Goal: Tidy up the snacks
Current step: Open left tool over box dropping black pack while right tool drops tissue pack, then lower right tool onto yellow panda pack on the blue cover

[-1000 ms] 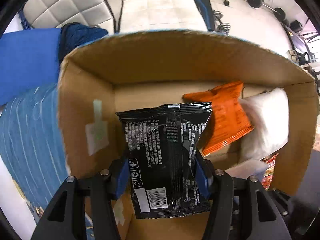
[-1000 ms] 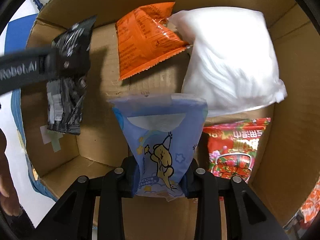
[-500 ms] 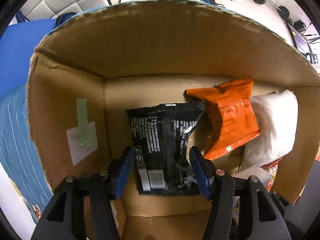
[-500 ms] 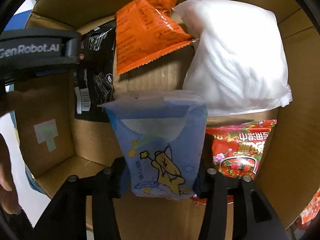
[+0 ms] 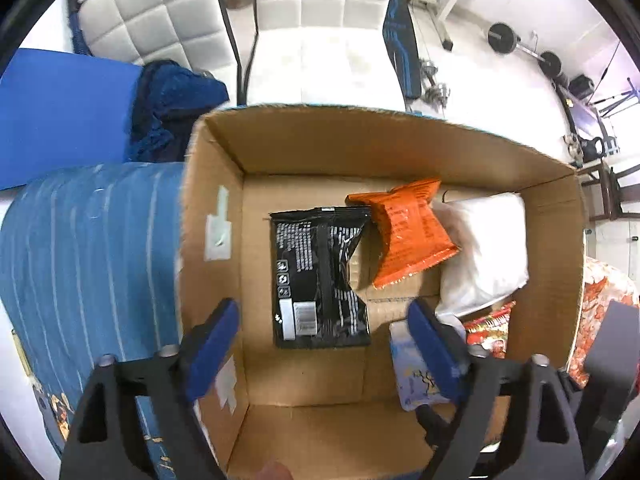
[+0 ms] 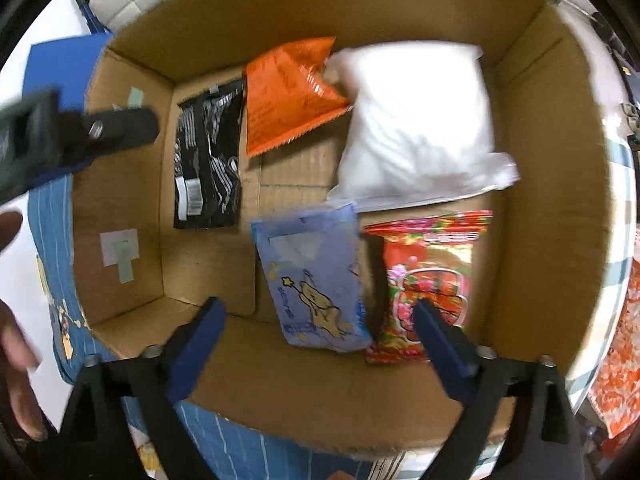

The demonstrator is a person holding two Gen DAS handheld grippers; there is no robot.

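Note:
A cardboard box (image 5: 212, 208) (image 6: 560, 128) holds several snack packs. A black pack (image 5: 318, 276) (image 6: 208, 156) lies flat on its floor at the left. Beside it are an orange pack (image 5: 408, 236) (image 6: 288, 92) and a white bag (image 5: 484, 248) (image 6: 420, 120). A light blue cartoon pack (image 6: 316, 276) (image 5: 412, 376) lies near the front, next to a red pack (image 6: 428, 280) (image 5: 488, 328). My left gripper (image 5: 320, 340) is open above the box, empty. My right gripper (image 6: 318, 332) is open too, just above the blue pack, empty.
The box sits on a blue striped cloth (image 5: 80, 248) (image 6: 240, 440). White padded chairs (image 5: 320, 20) and gym weights (image 5: 520, 40) stand behind it. A hand (image 6: 16, 320) shows at the left edge of the right wrist view. An orange patterned pack (image 5: 600, 292) lies outside the box at the right.
Both grippers have opened and pulled back up. The black pack now lies on the box floor, and the blue pack has dropped beside the red one.

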